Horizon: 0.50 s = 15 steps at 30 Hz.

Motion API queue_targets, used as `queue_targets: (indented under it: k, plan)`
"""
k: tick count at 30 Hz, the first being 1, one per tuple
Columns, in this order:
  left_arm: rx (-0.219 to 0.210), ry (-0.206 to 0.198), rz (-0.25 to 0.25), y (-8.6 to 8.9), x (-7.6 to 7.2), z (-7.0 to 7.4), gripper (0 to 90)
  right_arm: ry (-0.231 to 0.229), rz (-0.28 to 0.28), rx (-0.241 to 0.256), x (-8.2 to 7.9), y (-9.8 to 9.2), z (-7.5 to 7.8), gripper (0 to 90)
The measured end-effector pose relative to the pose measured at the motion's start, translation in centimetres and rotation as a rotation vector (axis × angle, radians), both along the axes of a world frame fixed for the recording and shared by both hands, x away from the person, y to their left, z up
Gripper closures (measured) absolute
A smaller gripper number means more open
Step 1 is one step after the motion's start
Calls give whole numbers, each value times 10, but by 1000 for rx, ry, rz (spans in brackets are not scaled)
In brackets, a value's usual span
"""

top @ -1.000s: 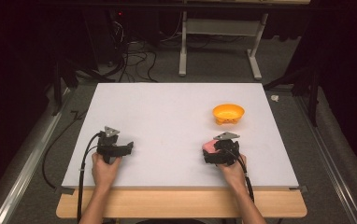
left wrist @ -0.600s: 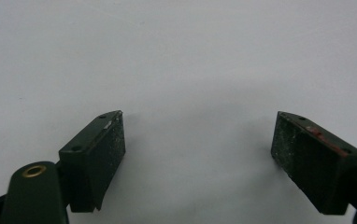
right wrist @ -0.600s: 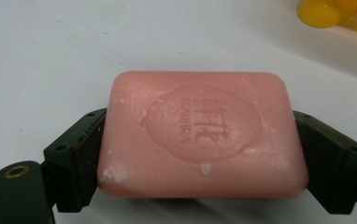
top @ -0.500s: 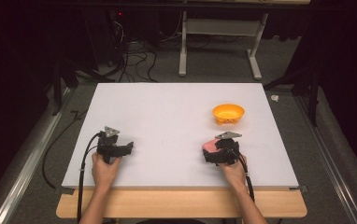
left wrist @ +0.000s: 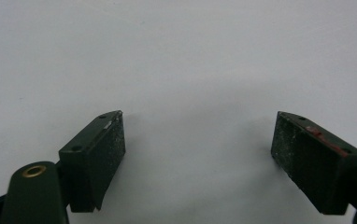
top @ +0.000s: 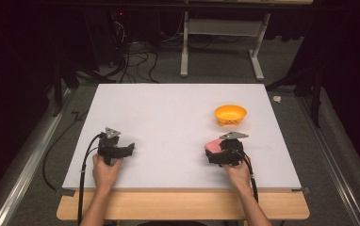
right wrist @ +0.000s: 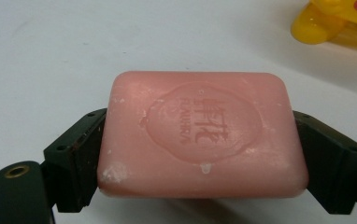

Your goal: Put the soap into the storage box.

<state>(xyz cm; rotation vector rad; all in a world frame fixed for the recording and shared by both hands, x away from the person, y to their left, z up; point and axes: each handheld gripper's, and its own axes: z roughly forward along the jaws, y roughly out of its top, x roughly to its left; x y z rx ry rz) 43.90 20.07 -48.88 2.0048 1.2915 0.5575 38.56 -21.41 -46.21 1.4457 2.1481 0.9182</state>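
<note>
White table spans most of the high view, with a bare wooden edge along the person's side and a dark floor with cables behind it. Orange bowl sits on the right half of the table, just beyond the right gripper and apart from it; in the right gripper view its yellow-orange feet show at top right, off the soap. Right gripper rests low over the table near the front right, held by the right hand, cable trailing back along the forearm. Its jaws are clamped on a pink soap bar: the bar lies flat between the two black pads, one pad on each short end, embossed stamp facing up, a few white scuffs on the near edge. In the high view the soap shows as a pink patch at the gripper's left front, near the table surface; contact with the table can't be told. Left gripper sits at front left in the left hand, well apart from soap and bowl. Its jaws stand wide apart, bare table between them, nothing gripped.
</note>
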Motion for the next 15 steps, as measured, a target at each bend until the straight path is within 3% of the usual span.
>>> queue_targets:
  k: [15]
  plan:
    - [-1,0,1,0,0,0,180,-18,18,26,-6,-4,15,137]
